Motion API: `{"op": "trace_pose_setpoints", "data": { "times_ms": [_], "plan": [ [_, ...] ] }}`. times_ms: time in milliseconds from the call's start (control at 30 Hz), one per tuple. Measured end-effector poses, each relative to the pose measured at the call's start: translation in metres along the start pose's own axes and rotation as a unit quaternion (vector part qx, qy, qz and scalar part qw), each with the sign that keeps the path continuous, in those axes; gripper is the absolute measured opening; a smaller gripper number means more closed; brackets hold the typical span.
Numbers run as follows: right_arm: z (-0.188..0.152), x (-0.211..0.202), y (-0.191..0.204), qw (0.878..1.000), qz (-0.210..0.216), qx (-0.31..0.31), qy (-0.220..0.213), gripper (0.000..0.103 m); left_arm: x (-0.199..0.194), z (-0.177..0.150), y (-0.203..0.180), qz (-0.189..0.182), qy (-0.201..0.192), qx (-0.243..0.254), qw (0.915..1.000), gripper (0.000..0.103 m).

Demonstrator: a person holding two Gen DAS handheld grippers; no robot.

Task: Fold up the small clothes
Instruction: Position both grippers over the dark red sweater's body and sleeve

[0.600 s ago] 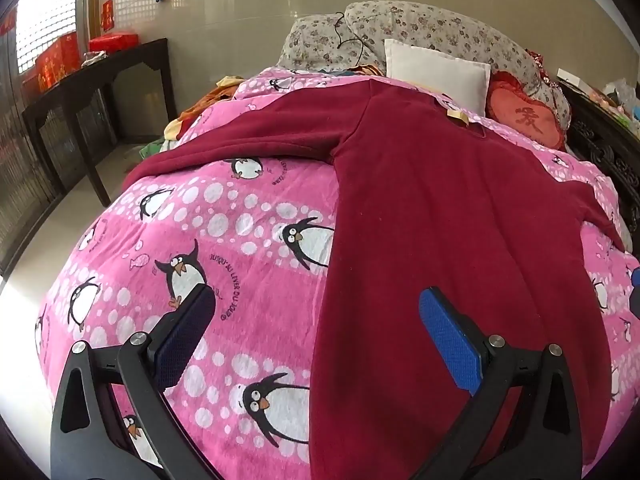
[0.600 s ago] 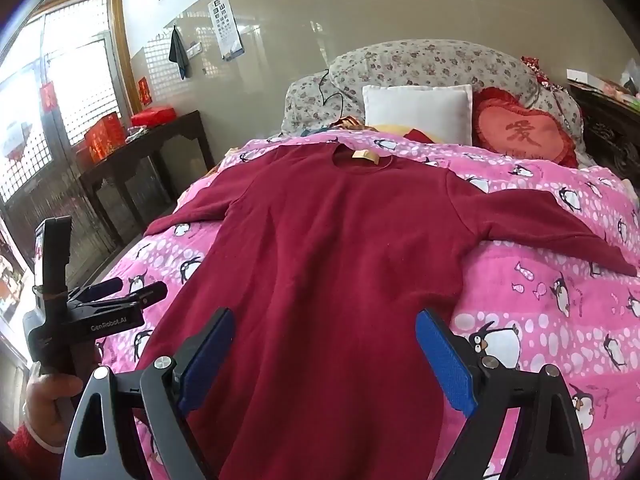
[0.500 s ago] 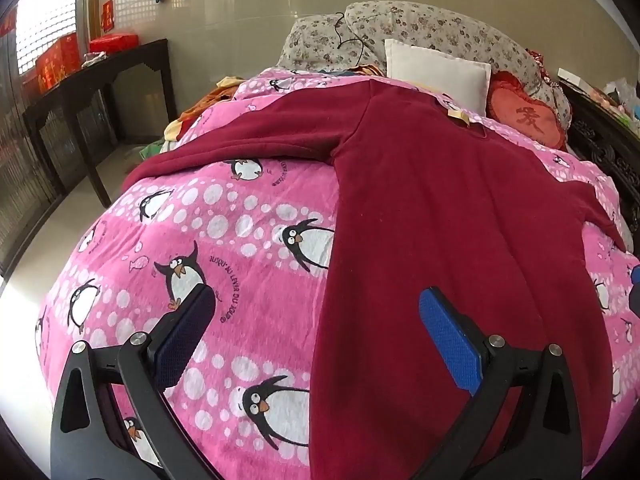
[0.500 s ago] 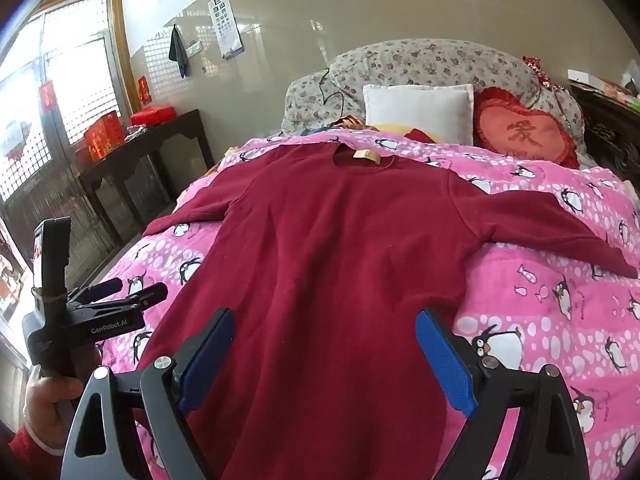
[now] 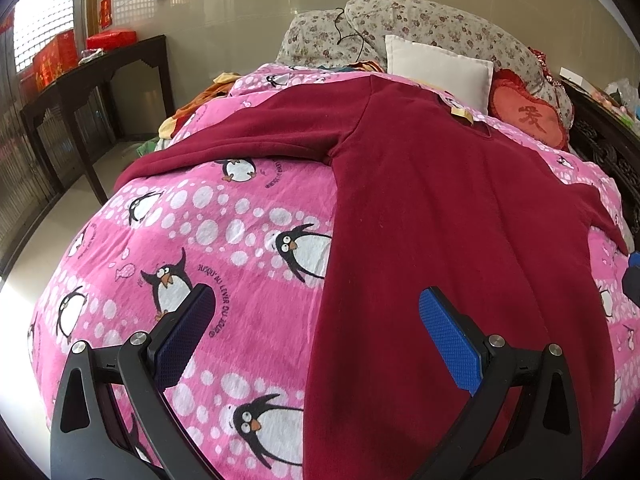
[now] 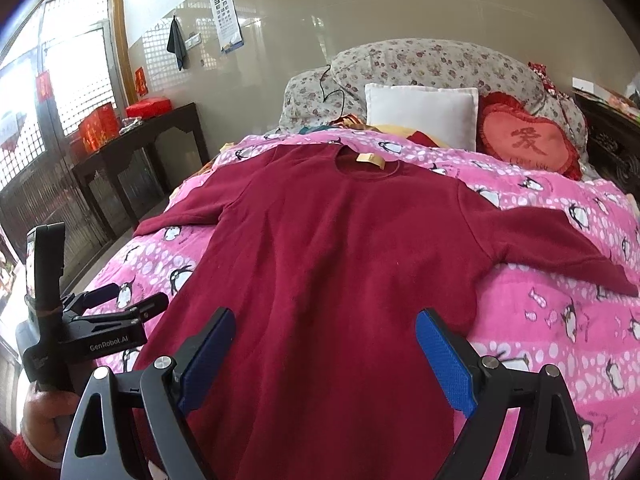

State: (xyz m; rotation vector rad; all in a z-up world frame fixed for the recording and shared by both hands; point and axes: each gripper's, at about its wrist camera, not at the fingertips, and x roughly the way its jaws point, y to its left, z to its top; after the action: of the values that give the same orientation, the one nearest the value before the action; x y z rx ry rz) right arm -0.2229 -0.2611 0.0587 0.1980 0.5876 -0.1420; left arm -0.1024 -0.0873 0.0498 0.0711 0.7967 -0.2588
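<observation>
garment: dark red long-sleeve top (image 6: 344, 264), laid flat on the pink penguin blanket (image 6: 560, 320), front up, neck toward the headboard end, hem toward the cameras
neck: round collar with a tan label (image 6: 371, 160) inside it, lying just short of the pillows
sleeves: both spread outward; left sleeve (image 5: 248, 136) runs to the bed's left edge, right sleeve (image 6: 548, 240) angles out over the blanket toward the right edge
left gripper (image 5: 316, 328): jaws wide, nothing between them; hovers over the near left side, left pad above blanket, right pad above the top's left hem area; contact with fabric not visible
right gripper (image 6: 324, 344): jaws wide, empty; both blue pads sit above the lower body of the top, roughly centred on it; cannot tell if they touch cloth
cross-view: in the right wrist view the left gripper body (image 6: 92, 332) shows at lower left, held by a hand (image 6: 44, 420) with a red cuff, beside the bed's left edge
bed head: floral pillows (image 6: 420, 64), white cushion (image 6: 420, 112) in front of them, red heart cushion (image 6: 524, 140) just right of it
loose clothes: a few coloured items bunched between collar and pillows, type unclear
room: dark wooden side table (image 6: 136, 144) along the left wall with red boxes (image 6: 98, 132) on top; eye chart (image 6: 226, 16) on the wall
</observation>
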Motion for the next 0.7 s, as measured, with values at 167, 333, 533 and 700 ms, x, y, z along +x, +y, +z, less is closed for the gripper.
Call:
{"op": "trace_pose_setpoints", "data": {
  "times_ms": [167, 333, 533, 700],
  "plan": [
    [0.013, 0.016, 0.005, 1.000, -0.012, -0.003, 0.008, 0.090, 0.006, 0.004, 0.000, 0.000, 0.003, -0.001, 1.0000, 0.102],
    [0.030, 0.033, 0.009, 1.000, -0.009, 0.009, 0.008, 0.090, 0.016, 0.012, 0.000, 0.004, 0.006, 0.000, 1.0000, 0.102],
    [0.058, 0.059, 0.030, 1.000, -0.012, -0.012, 0.018, 0.090, 0.026, 0.028, 0.005, 0.005, 0.002, -0.007, 1.0000, 0.102],
    [0.083, 0.085, 0.045, 1.000, -0.012, -0.014, 0.011, 0.090, 0.034, 0.048, 0.013, 0.011, -0.008, -0.019, 0.9997, 0.102]
  ]
}}
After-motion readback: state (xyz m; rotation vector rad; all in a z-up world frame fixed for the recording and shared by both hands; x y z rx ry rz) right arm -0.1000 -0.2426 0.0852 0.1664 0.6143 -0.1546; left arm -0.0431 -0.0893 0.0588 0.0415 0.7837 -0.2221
